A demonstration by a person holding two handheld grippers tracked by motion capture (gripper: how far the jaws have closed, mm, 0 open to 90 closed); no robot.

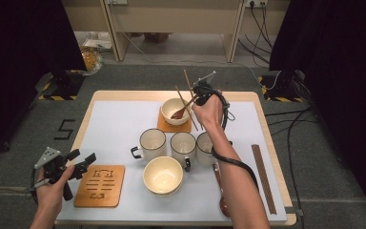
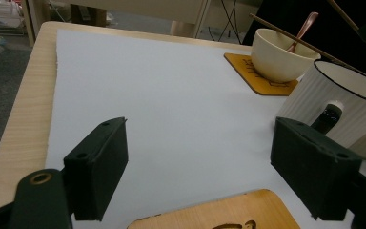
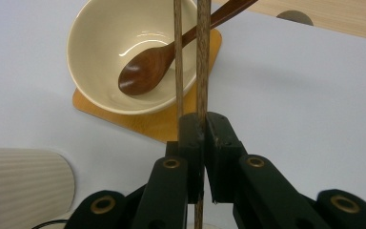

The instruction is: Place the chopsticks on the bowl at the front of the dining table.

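Observation:
My right gripper [image 1: 199, 95] [image 3: 202, 126] is shut on a pair of wooden chopsticks [image 1: 189, 105] [image 3: 201, 47], held just above the far cream bowl [image 1: 171, 109] [image 3: 100, 47]. That bowl sits on a wooden coaster [image 1: 174, 127] [image 3: 147, 124], and a dark wooden spoon [image 1: 178, 113] [image 3: 143, 71] lies inside it. At the near left, my left gripper [image 1: 78, 162] [image 2: 200, 171] is open with nothing between its jaws. It hovers beside a second coaster [image 1: 100, 185] [image 2: 219, 214]. In the left gripper view the bowl [image 2: 276, 55], spoon [image 2: 305, 28] and chopsticks [image 2: 290, 36] appear far off.
Three white mugs [image 1: 152, 143] [image 1: 182, 145] [image 1: 204, 149] stand in a row at mid-table, and a second cream bowl [image 1: 163, 175] sits in front of them. Another spoon [image 1: 221, 191] lies by my right forearm. A second chopstick pair [image 1: 263, 176] lies along the right edge.

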